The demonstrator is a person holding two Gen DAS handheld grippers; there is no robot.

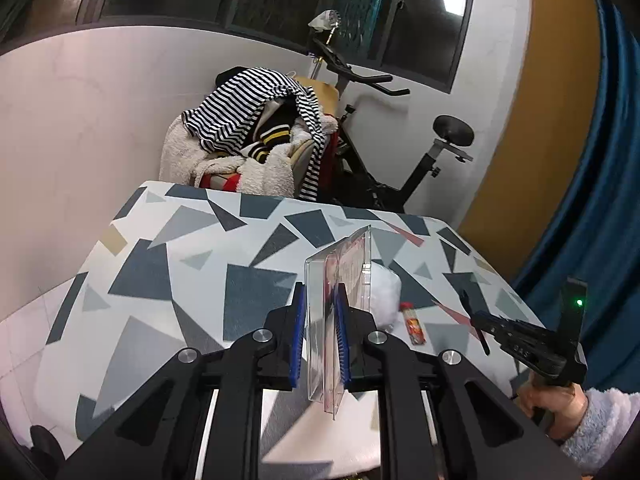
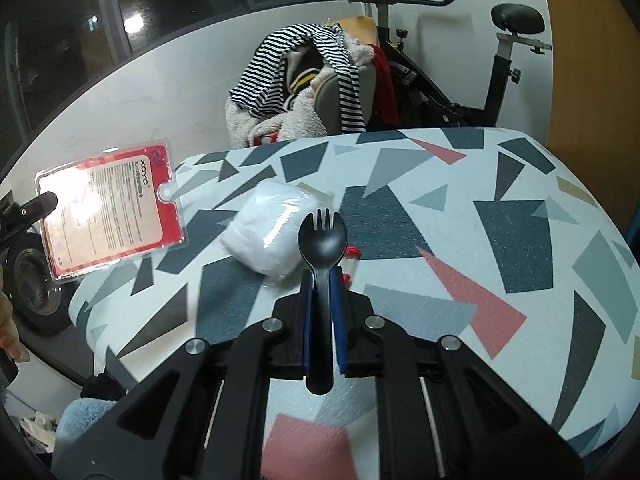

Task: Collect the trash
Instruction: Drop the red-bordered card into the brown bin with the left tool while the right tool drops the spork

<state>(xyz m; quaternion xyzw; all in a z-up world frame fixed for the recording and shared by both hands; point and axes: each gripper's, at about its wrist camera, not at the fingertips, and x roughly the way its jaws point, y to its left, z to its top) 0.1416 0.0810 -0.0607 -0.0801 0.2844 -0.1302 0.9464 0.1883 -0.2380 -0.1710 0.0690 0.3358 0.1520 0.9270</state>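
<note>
A: What is each claw doing?

B: The left claw [image 1: 320, 312] is clenched on a clear plastic package [image 1: 340, 280] with a red card inside, held edge-on above the worktop [image 1: 168, 264]. The right claw [image 2: 323, 292] is clenched on the handle of a black spork [image 2: 323, 236], its tines pointing away toward the far side.

A: What trash is left on the worktop?

B: A white crumpled plastic bag [image 2: 268, 232] lies near the middle, just beyond the spork's head. Beside it, to the right, is a small packet with a red top [image 1: 414, 324]; from the right wrist view it is mostly hidden behind the spork and the claw.

A: Anything crowding the space?

B: Past the far edge stands a chair heaped with clothes, a striped shirt [image 1: 248, 112] on top of fleecy cream fabric. Right of that is an exercise bike [image 1: 400, 152] against the white wall, under dark windows. A blue curtain [image 1: 600, 200] hangs at the far right. On the left, below the worktop edge, a wheel [image 2: 32, 280] shows near the floor.

A: And the person?

B: A hand [image 1: 556, 400] in a pale fleecy sleeve grips the right tool's handle.
</note>
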